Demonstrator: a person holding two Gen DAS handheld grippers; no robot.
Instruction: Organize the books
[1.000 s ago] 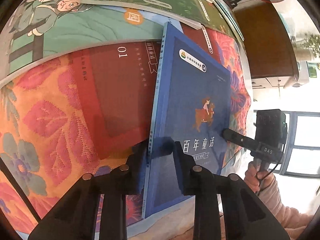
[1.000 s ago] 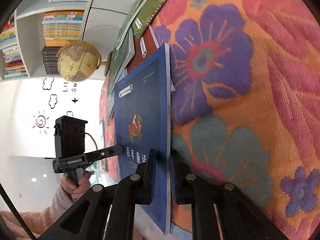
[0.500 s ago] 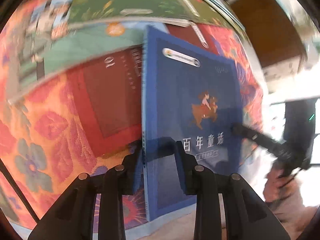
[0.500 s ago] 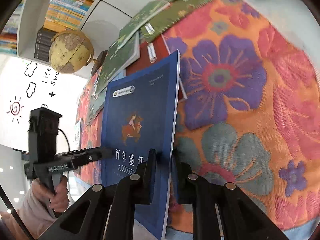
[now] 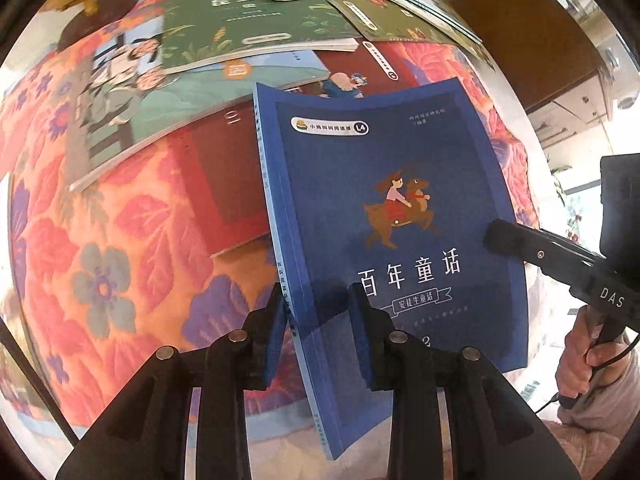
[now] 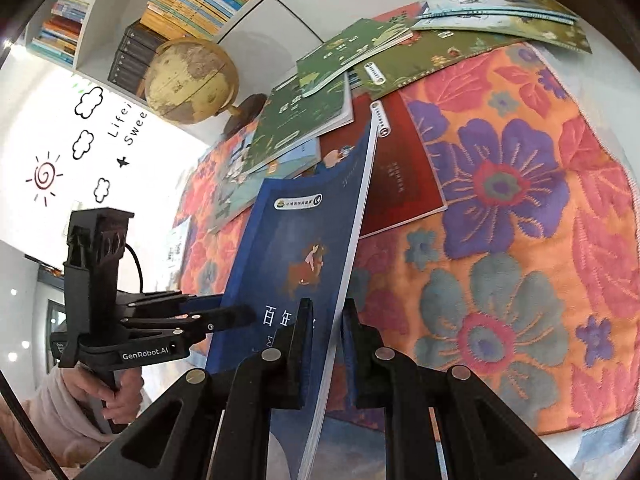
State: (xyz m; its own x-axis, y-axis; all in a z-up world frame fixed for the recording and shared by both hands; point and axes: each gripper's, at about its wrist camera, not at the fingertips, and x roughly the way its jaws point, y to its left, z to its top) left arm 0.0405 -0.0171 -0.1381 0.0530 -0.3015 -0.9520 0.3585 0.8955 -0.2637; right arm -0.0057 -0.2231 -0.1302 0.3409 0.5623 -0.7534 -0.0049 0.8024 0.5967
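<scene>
The table, covered with a flowered cloth, carries a loose spread of books: green ones at the far side, a pale one with a drawn figure, and a red book lying flat near the middle. The white shelf behind the globe is the only real container in view, and it is already packed with rows of books (I cannot tell if any free place is left there). The step in hand seems to be the lifting of one book out of the mess: the blue book is raised off the cloth, tilted, above the red one. The left tool is clamped on its spine edge near the bottom, and the right tool is clamped on the opposite, page edge. The next move, as I judge it, calls for carrying the book level between both tools to a pile or the shelf, with equal pull so the cover does not bend.
</scene>
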